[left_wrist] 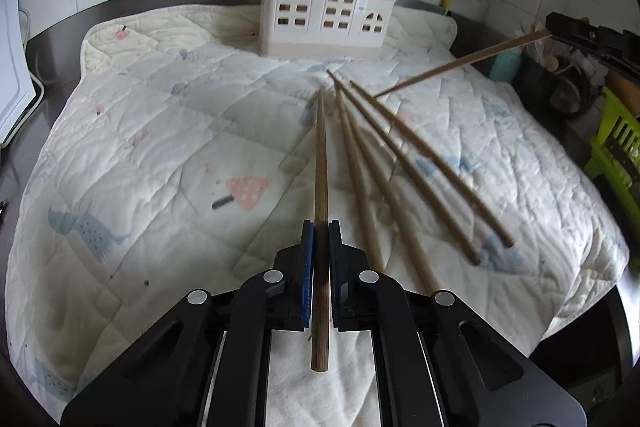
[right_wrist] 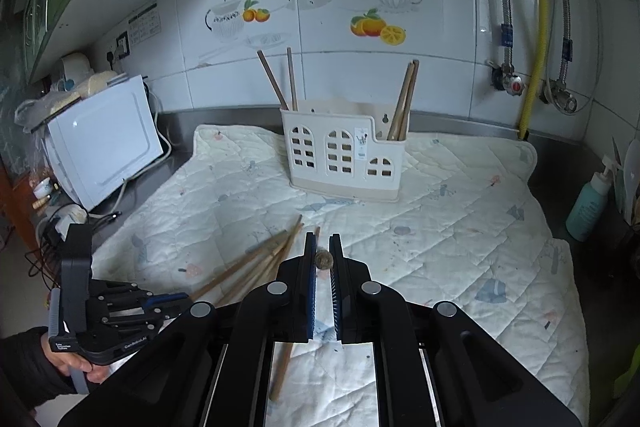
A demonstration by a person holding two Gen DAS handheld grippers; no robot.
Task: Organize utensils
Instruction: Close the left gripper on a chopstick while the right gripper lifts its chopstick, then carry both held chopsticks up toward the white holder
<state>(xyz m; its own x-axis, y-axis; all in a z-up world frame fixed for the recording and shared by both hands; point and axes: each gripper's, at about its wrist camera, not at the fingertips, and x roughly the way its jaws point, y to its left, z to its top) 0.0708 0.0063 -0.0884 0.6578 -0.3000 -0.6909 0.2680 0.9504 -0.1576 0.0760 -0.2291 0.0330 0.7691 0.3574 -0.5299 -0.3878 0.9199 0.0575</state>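
Left claw (left_wrist: 320, 239) sits nearest the lens, pads clamped on one chopstick (left_wrist: 321, 187) that runs fwd between them, butt end sticking back toward the camera, tip aimed at the holder (left_wrist: 324, 15). Right claw (right_wrist: 322, 247) is also pinched narrow on a chopstick (right_wrist: 322, 259), seen end-on w/ only the round butt showing betw the pads; in the left wrist view that stick slants in from the right edge, its tip down near the loose pile. So both claws are loaded, neither stick dropped in yet. Holder, a cream house-shaped caddy w/ window cutouts, stands on the quilted mat (left_wrist: 140, 147) near the bench's back edge, against the tiled wall. Already in it: two sticks upright in the tall left compartment (right_wrist: 282, 83), approx two more leaning in the low right compartment (right_wrist: 404, 99); exact count there is hard to read. Left to do: four loose chopsticks (left_wrist: 400, 179) fanned on the mat mid-bench, just right of the left claw's stick, tips converging toward the holder. One more stick (right_wrist: 282, 367) shows under the right claw at the mat's near edge; can't tell if it's one of those four. My read: roughly a third to half done, i.e. two in hand to deliver, then at least four more pick-ups.
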